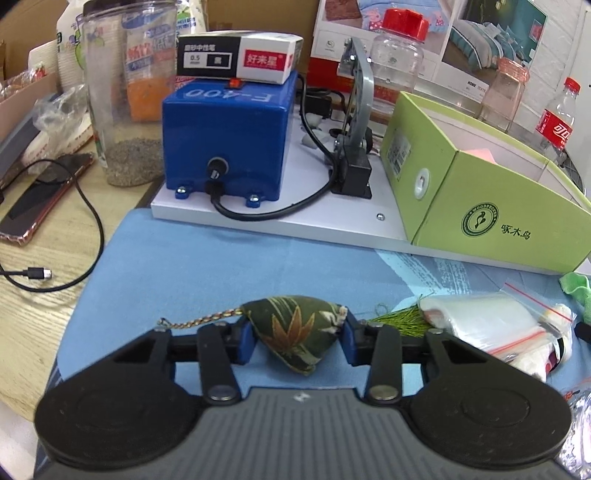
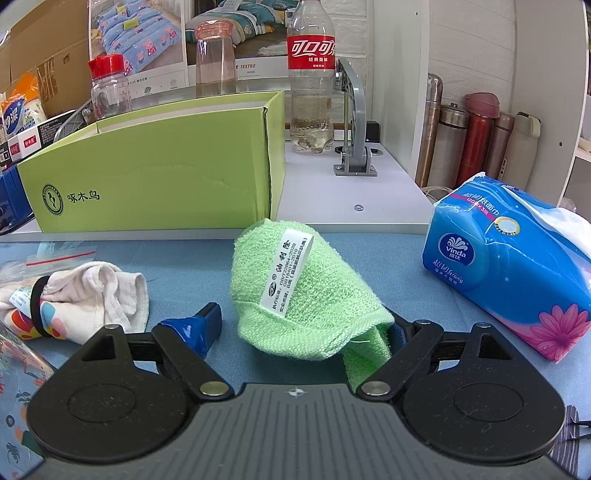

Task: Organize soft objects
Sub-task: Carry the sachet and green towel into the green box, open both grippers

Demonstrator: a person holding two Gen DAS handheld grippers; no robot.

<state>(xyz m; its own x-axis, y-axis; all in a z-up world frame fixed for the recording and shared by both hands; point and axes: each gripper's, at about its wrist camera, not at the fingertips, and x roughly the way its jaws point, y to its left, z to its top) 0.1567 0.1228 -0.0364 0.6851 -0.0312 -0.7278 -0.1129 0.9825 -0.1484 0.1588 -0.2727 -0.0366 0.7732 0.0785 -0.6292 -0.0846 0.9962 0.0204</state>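
Left gripper (image 1: pixel 298 338) jaws clamped on green sachet (image 1: pixel 295 332) over the blue mat; lift straight, carry to green box (image 1: pixel 491 218) at 2 o'clock. Right gripper (image 2: pixel 301 325) jaws apart around green cloth (image 2: pixel 299 291).

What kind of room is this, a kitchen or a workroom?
Probably a cluttered workroom or storeroom, not a kitchen: a blue machine sits wired on a white board, bedding posters lean against the wall, and flasks crowd a shelf.
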